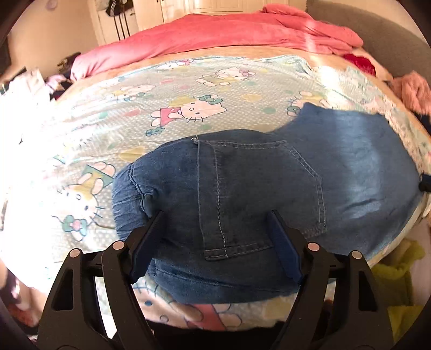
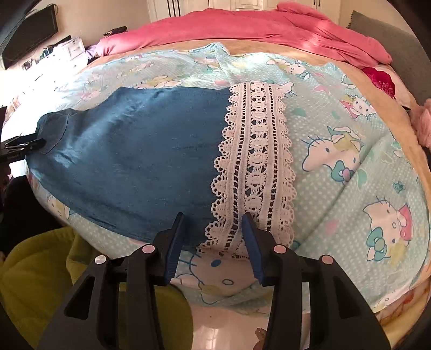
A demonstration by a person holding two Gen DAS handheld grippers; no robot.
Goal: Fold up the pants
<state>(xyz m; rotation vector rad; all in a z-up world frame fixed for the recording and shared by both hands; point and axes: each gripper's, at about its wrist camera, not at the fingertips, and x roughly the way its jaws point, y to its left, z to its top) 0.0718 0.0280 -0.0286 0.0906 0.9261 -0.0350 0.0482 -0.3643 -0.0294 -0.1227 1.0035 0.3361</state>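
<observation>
Blue denim pants (image 1: 269, 188) lie flat on a Hello Kitty bed sheet (image 1: 188, 107), waist end with a back pocket (image 1: 256, 193) towards my left gripper. My left gripper (image 1: 215, 215) is open, its fingers over the waist end on either side of the pocket. In the right wrist view the pants (image 2: 134, 161) stretch to the left, and a white lace cuff (image 2: 256, 167) ends the leg. My right gripper (image 2: 212, 218) is open at the near edge of the lace cuff. The left gripper's fingers (image 2: 24, 146) show at the far left over the waist.
A pink blanket (image 1: 229, 35) is bunched along the far side of the bed. A green cloth (image 2: 40, 269) lies below the bed's near edge. A grey headboard (image 1: 363, 21) stands at the right. Clutter and furniture (image 2: 62, 48) stand beyond the bed's left side.
</observation>
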